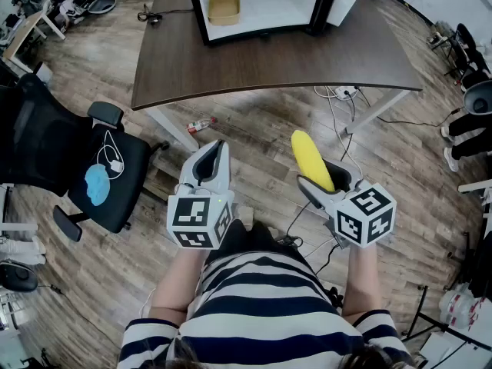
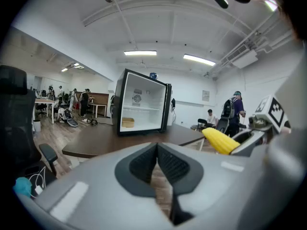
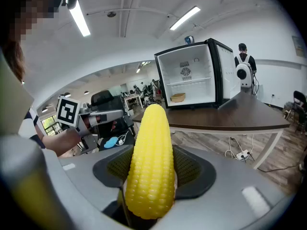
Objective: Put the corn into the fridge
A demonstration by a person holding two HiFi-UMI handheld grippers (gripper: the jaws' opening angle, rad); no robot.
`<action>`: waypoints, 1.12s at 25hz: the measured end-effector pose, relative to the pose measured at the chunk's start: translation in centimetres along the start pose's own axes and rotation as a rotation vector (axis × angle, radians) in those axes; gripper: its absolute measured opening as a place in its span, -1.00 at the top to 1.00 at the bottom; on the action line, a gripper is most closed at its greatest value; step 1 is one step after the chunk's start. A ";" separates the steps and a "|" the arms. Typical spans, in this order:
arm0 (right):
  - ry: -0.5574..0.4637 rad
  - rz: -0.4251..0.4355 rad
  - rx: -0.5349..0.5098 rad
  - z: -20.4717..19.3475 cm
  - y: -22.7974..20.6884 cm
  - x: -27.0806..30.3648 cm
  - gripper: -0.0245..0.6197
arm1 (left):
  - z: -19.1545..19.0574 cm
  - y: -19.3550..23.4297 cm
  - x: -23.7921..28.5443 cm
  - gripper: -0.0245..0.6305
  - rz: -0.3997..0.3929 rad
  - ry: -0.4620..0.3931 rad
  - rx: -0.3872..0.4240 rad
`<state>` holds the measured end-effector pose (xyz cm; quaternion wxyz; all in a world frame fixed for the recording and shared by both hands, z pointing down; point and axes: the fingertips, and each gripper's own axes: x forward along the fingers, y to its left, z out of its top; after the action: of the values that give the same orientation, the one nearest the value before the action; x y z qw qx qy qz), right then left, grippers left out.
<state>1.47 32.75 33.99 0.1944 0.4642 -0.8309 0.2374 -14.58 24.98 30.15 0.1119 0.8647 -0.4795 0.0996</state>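
Note:
A yellow corn cob [image 1: 311, 160] [image 3: 151, 164] sticks out from between the jaws of my right gripper [image 1: 323, 177], which is shut on it. From the left gripper view the corn [image 2: 220, 140] shows at the right. My left gripper [image 1: 209, 162] [image 2: 157, 163] is shut with nothing between its jaws. Both grippers hang over the wooden floor, well short of the dark table [image 1: 277, 60]. On that table stands a small fridge [image 1: 265, 2] [image 2: 143, 102] [image 3: 195, 74] with its door open and white shelves inside. A tan tray [image 1: 224, 8] lies on the fridge's bottom.
A black office chair [image 1: 73, 167] with a blue thing on its seat stands at my left. Cables and a power strip [image 1: 344, 92] lie on the floor under the table's right end. A small bottle [image 1: 201, 124] lies near the table leg. Other people stand far back.

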 end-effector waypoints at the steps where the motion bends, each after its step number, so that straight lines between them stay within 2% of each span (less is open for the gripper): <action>1: -0.006 0.005 0.008 0.1 -0.1 0.0 0.12 | 0.0 0.0 0.1 0.93 0.001 0.001 0.000; 15: 0.032 0.012 0.015 0.5 -1.2 1.7 0.12 | -0.3 0.7 1.5 0.93 -0.003 0.032 -0.010; 28: 0.051 0.032 -0.018 4.5 -2.7 6.8 0.12 | 0.7 4.7 5.6 0.93 -0.009 0.033 -0.042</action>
<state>-0.03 24.32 34.64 0.2159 0.4428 -0.8350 0.2450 -15.63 17.84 31.49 0.1385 0.8624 -0.4758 0.1032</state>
